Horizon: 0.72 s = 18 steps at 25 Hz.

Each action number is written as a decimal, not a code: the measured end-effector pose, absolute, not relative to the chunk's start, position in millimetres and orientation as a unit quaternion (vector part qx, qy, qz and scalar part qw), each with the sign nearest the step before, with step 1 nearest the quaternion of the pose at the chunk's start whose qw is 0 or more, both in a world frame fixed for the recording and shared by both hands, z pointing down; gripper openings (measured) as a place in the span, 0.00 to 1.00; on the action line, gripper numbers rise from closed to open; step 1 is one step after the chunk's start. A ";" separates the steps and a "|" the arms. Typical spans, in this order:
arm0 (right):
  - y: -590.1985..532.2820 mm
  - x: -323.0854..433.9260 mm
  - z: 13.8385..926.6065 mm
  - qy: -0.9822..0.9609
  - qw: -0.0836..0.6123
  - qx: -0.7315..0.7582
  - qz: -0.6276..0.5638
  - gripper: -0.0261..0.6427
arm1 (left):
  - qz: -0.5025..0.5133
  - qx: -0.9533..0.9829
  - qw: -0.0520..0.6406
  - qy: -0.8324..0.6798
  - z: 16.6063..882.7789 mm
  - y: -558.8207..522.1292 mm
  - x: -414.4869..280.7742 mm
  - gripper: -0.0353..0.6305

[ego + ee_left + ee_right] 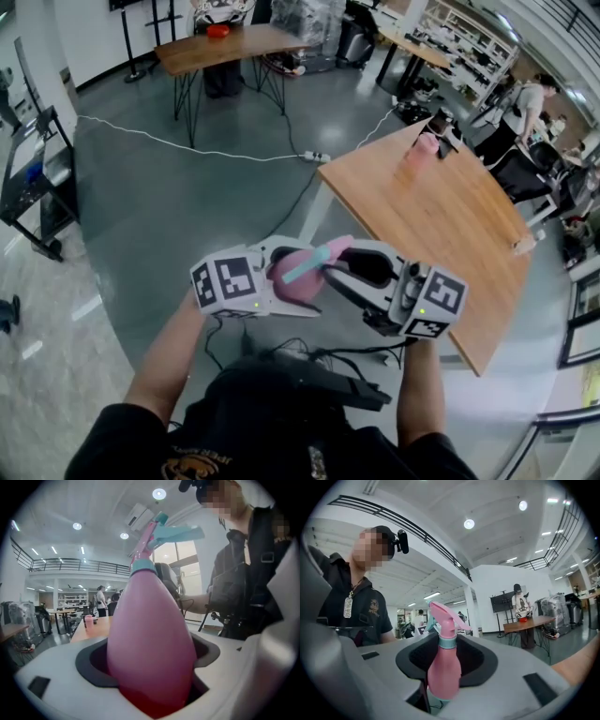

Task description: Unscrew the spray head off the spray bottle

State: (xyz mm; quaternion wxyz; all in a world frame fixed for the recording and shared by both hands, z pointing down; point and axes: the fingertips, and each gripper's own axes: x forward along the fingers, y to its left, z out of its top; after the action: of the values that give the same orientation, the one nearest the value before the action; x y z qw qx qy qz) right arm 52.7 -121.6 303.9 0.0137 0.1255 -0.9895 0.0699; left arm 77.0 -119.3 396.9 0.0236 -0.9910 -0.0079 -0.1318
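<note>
Shows a pink spray bottle (292, 279) held in the air in front of the person, over the floor and just beside the wooden bench (450, 216), resting on nothing.

Clamped across the wide lower body by the left gripper (150, 667), fingers spread wide and pressed on the pink wall. Taken also by the right gripper (445, 667), fingers partly closed, with the body between them below the teal collar (447, 642), seemingly in contact. Spray head (443, 616) left standing clear above both.

Probably light, thin-walled plastic: smooth and tapered, so likely to dent or slide under a hard squeeze. Best steadied low on the body and turned at the collar, not by the trigger (180, 532).

Head view only: both grippers meeting from opposite sides, and the bench. Left gripper view only: the trigger in profile. Right gripper view only: the collar seam. Fill level visible in none.
</note>
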 end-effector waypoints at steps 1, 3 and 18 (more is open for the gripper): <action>-118.9 53.1 303.9 -0.991 0.014 0.117 0.069 0.22 | -0.129 -0.991 0.022 -0.016 396.6 -115.7 77.5 0.71; -116.9 53.5 303.1 -0.991 0.014 0.114 0.065 0.22 | -0.123 -0.992 0.021 -0.018 395.4 -113.3 78.3 0.71; -167.8 71.0 320.2 -0.930 -0.019 0.338 0.143 0.26 | -0.173 -0.947 0.024 0.269 417.7 -197.0 67.9 0.71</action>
State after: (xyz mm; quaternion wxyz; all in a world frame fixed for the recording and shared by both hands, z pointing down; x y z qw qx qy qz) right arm 71.0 -167.8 320.2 -0.0194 0.3379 -0.9301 0.1428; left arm 67.9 -197.0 417.7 0.0244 -0.9471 0.2692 -0.1729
